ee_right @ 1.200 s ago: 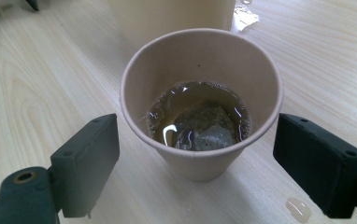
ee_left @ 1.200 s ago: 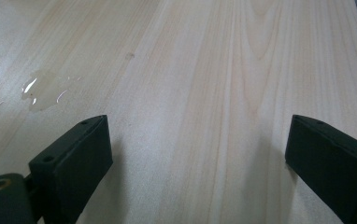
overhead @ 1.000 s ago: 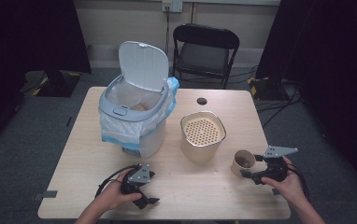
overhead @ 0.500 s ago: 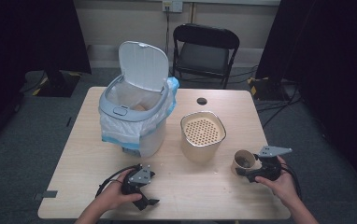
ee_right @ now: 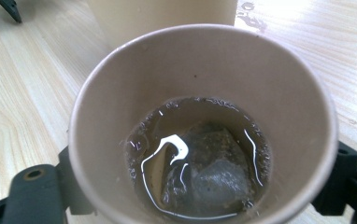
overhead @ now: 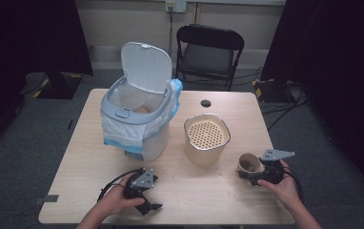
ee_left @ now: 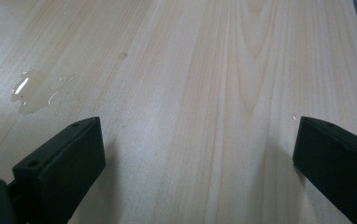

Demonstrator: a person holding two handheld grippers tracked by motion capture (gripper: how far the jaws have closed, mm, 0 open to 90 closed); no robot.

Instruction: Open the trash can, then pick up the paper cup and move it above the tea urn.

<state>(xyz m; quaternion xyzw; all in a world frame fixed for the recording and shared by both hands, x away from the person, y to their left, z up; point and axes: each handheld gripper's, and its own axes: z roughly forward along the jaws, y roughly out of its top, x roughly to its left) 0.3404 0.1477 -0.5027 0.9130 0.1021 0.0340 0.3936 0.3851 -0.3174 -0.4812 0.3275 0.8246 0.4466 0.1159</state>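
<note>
A brown paper cup (overhead: 249,162) stands near the table's right front edge. It holds a little dark liquid and a soaked tea bag (ee_right: 214,172). My right gripper (overhead: 247,168) reaches it from the right; its jaws have just been closing and now press on both sides of the cup (ee_right: 200,79). My left gripper (overhead: 147,202) rests near the front edge, left of centre. Its jaws have just been opening and stand wide apart over bare wood (ee_left: 195,154), with nothing between them.
A white lidded bin (overhead: 137,119) with a liner stands open at the back left. A beige container with a perforated strainer top (overhead: 207,136) sits mid-table, just left of the cup. A small puddle (ee_left: 29,91) lies ahead of the left gripper. A black chair (overhead: 208,47) stands behind the table.
My right gripper has shifted slightly left, closer around the cup. The left hand has stayed where it was.
</note>
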